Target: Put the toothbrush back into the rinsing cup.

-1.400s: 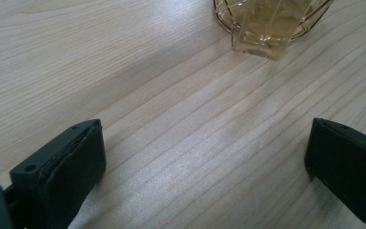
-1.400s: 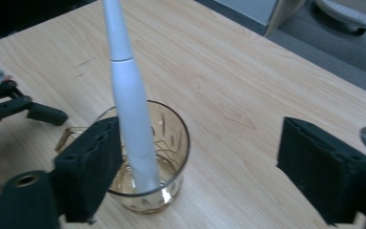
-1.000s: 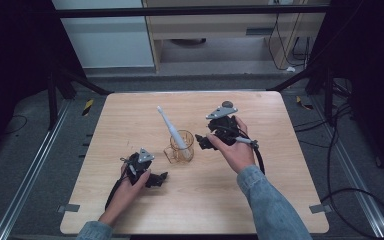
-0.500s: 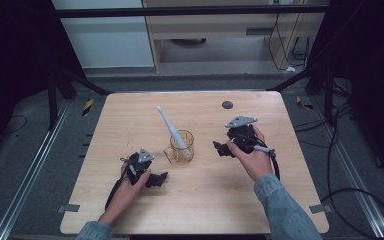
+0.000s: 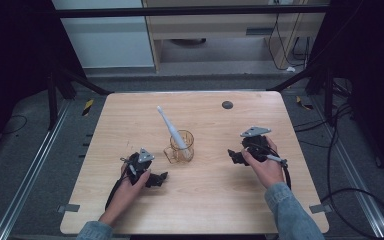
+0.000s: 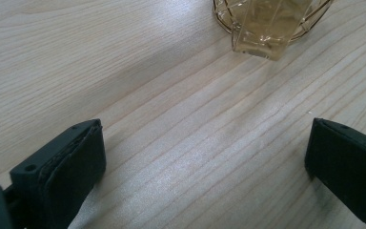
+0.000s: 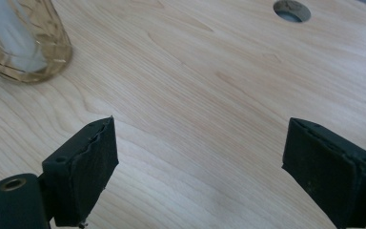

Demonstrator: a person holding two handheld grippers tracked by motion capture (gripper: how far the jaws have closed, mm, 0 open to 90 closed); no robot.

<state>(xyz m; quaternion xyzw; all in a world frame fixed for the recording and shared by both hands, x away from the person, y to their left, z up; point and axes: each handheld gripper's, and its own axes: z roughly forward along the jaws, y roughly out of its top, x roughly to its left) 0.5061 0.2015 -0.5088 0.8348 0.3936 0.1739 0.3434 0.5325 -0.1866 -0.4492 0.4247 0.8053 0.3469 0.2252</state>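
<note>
Wooden table [image 5: 205, 200] | amber cup [image 5: 182, 146] central | both grippers' jaws wide, grasping nothing.

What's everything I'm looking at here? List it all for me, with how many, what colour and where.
Amber ribbed glass cup with a handle: one, amber, middle of the table.
White toothbrush-like stick: one, white, standing tilted in the cup, leaning toward the far left.
Light wooden table: one, pale wood, centre of the high view.
Round cable hole: one, dark, far side of the tabletop, right of centre.
Black metal frame bar: one, black, across the top, beyond the table.
Left gripper: one, black, near left of the cup, jaws wide apart, holding nothing.
Right gripper: one, black, right of the cup, jaws wide apart, holding nothing.
</note>
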